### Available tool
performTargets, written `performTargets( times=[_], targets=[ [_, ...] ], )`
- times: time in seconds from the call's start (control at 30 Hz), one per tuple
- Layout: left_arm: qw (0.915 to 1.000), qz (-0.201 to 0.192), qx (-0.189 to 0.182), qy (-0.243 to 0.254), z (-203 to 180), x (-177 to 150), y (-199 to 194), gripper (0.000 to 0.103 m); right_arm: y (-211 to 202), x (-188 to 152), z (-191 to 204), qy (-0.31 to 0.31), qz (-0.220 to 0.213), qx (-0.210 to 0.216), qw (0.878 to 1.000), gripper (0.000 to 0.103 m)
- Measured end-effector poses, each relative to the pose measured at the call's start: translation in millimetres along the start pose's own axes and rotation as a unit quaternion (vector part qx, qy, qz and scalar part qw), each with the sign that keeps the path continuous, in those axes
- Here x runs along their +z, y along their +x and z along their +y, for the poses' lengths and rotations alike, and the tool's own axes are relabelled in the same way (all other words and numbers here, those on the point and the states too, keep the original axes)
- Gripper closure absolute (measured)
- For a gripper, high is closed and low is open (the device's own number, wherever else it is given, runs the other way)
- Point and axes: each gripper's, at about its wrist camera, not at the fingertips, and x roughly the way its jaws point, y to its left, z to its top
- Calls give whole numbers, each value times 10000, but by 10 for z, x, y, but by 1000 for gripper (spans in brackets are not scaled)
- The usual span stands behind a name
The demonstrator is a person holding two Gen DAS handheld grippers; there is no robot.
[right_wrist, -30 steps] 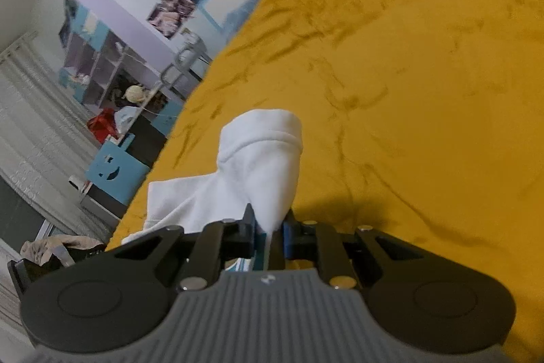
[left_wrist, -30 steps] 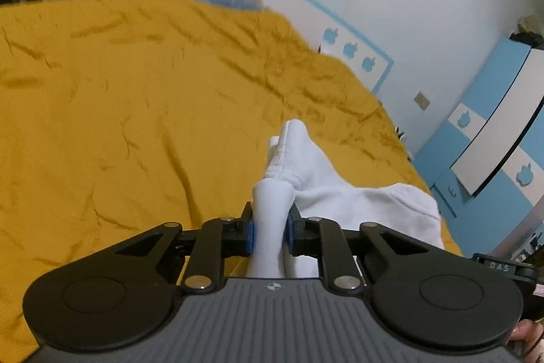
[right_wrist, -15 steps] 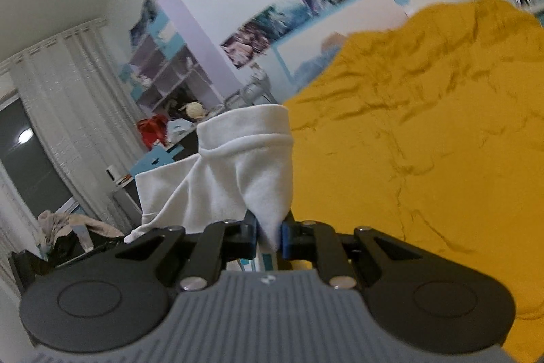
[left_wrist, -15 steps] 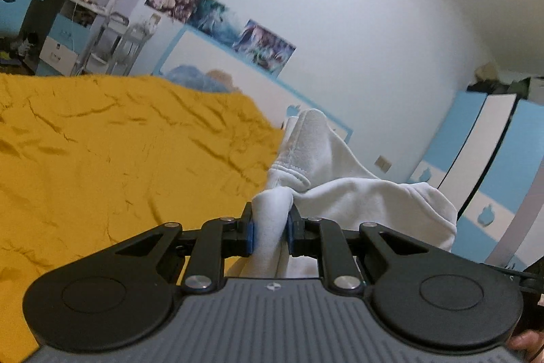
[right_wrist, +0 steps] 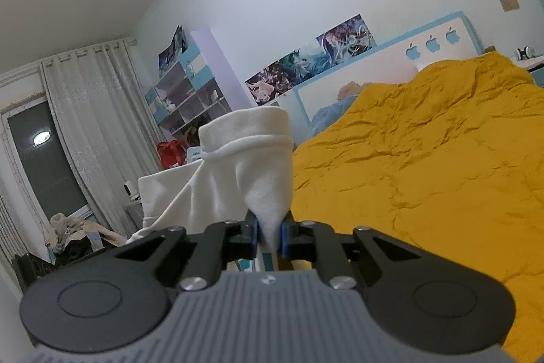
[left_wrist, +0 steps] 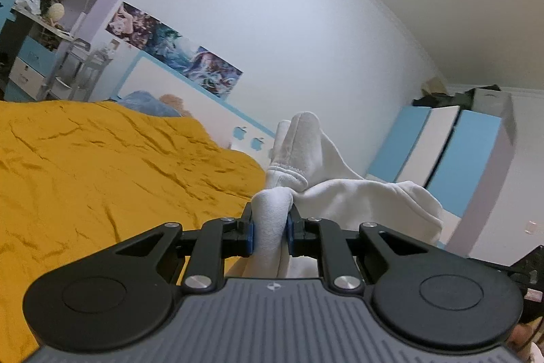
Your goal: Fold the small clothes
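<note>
Bedroom, wrinkled mustard bedspread (left_wrist: 102, 179) fills the left half of the left wrist view and the right half of the right wrist view. White headboard (right_wrist: 391, 63) with blue trim has three apple-shaped cutouts; same apple shapes show in the left wrist view, mid-frame, partly behind the cloth. Anime-style posters (left_wrist: 176, 56) on the wall; no text legible on them. Blue-and-white wardrobe (left_wrist: 452, 152) at right of the left wrist view, its lower part hidden behind the cloth.

Left gripper (left_wrist: 270, 232): pads clamped on a bunched wad of the white garment (left_wrist: 357, 193), which rises centre frame and drapes right. Right gripper (right_wrist: 268, 235): pads pinched tight on a thin point of the same white garment (right_wrist: 238, 165); a hemmed edge sits at the top, centre frame. Garment is held in the air, clear of the bedspread in both views.

Small logo mark on each gripper body, unreadable. Lower right corner of the left wrist view: a black part with a small label, too blurred to read, and a sliver of a hand (left_wrist: 520, 337), cut off. Shelving (right_wrist: 190, 97) and curtains (right_wrist: 91, 125) at left of the right wrist view; shelf contents indistinct.
</note>
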Motion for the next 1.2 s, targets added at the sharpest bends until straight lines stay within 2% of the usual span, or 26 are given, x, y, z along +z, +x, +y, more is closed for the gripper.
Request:
performTargets(
  times=[0.23, 0.43, 0.63, 0.83, 0.97, 1.2],
  targets=[
    [9995, 272, -136, -26, -163, -196, -298, 85, -679, -103, 124, -15, 100, -86, 9999, 96],
    [9970, 751, 14, -201, -16, -454, -264, 85, -794, -314, -50, 295, 449, -248, 9982, 96],
    [9916, 1244, 337, -148, 220, -666, 20, 85, -422, -590, -445, 722, 977, -506, 9913, 96],
    [9834, 1742, 467, -189, 497, -698, 459, 85, 137, -623, -748, 722, 1308, -719, 9862, 96],
    [9718, 2245, 548, -469, 803, -853, 746, 85, 486, -724, -1033, 909, 1607, -859, 9791, 96],
    [9447, 3051, 784, -912, 1397, -1198, 1150, 85, 1036, -1071, -1652, 1511, 2154, -1116, 9583, 95]
  ],
)
